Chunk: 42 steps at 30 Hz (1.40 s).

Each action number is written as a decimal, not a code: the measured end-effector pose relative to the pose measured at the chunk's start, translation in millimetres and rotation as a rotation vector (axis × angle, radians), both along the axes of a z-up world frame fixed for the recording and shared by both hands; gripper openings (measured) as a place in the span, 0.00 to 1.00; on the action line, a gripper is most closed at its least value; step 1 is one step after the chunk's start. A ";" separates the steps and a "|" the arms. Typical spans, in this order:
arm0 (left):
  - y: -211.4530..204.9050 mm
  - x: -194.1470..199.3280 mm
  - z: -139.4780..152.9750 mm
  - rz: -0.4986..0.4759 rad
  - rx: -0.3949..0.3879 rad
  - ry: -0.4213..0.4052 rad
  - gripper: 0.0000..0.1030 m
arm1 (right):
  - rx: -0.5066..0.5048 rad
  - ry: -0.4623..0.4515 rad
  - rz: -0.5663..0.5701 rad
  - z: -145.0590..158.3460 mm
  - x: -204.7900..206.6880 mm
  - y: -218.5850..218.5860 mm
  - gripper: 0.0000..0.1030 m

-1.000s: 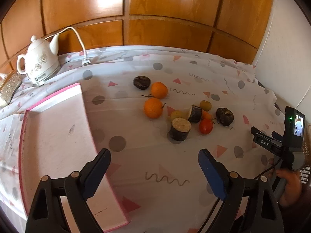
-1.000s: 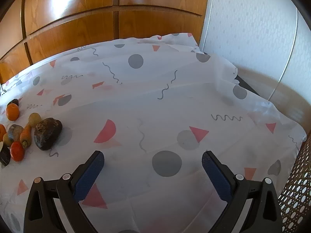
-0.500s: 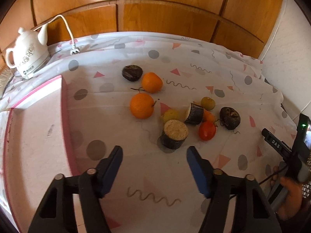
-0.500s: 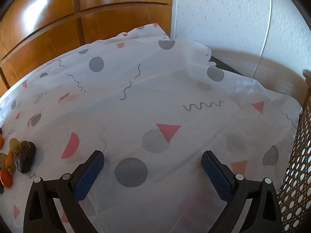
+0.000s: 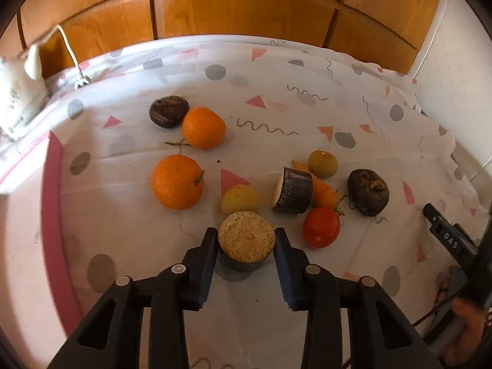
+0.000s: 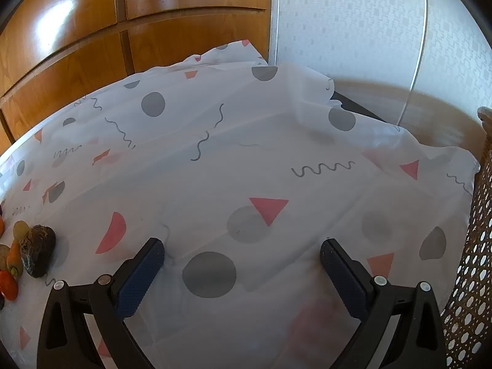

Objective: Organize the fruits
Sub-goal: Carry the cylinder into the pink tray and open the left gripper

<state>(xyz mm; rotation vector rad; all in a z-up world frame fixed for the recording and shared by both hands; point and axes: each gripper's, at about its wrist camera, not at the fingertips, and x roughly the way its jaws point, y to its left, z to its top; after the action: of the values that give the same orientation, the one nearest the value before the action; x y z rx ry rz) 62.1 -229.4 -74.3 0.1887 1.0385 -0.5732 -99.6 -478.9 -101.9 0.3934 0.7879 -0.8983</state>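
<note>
Patterned white tablecloth (image 5: 307, 70): produce scattered, none sorted. Left gripper (image 5: 246, 240) jaws just closing, pinching dark cut cylinder chunk (image 5: 246, 243); right gripper (image 6: 241, 253) spread, empty.

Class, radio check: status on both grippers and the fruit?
Left gripper jaws just closing, now on dark cut chunk. Right gripper open, empty, over cloth. Yellow fruit close behind; nothing blocking.

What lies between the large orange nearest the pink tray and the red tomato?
In the left wrist view, a small yellow-green fruit lies between the orange and the tomato.
</note>
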 end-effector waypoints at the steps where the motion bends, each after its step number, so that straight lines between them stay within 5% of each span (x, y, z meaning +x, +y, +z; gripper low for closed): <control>1: 2.5 0.5 0.9 0.003 -0.014 0.007 0.35 | 0.000 0.001 0.001 0.0 0.2 0.2 1.00; 7: 38.4 -1.0 19.7 0.047 -0.100 0.010 0.35 | -0.002 0.006 0.007 -0.1 2.7 -1.8 1.00; 13: 119.4 15.7 45.9 0.240 -0.175 -0.016 0.35 | 0.006 0.016 0.011 0.2 6.4 -2.2 1.00; 24: 245.5 65.9 19.6 0.560 -0.039 -0.030 0.35 | 0.005 0.004 0.011 -0.7 6.9 -1.7 1.00; 31: 261.8 75.6 7.7 0.598 -0.017 -0.029 0.36 | 0.003 0.004 0.011 -1.0 7.4 -0.9 1.00; 34: 261.4 71.5 9.3 0.601 -0.029 -0.037 0.53 | 0.003 0.005 0.011 -1.2 7.3 -0.9 1.00; 38: 258.1 55.1 18.8 0.594 -0.052 -0.063 0.55 | 0.013 0.013 0.020 0.7 7.0 -1.8 1.00; 42: 259.5 38.0 28.1 0.600 -0.075 -0.085 0.58 | 0.023 0.016 0.034 6.3 6.6 5.6 0.84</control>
<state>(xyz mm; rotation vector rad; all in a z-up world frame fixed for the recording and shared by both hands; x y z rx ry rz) 100.1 30.1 -46.2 -0.1634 0.9297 -0.0574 -93.0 -473.3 -95.6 0.3922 0.8183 -0.8619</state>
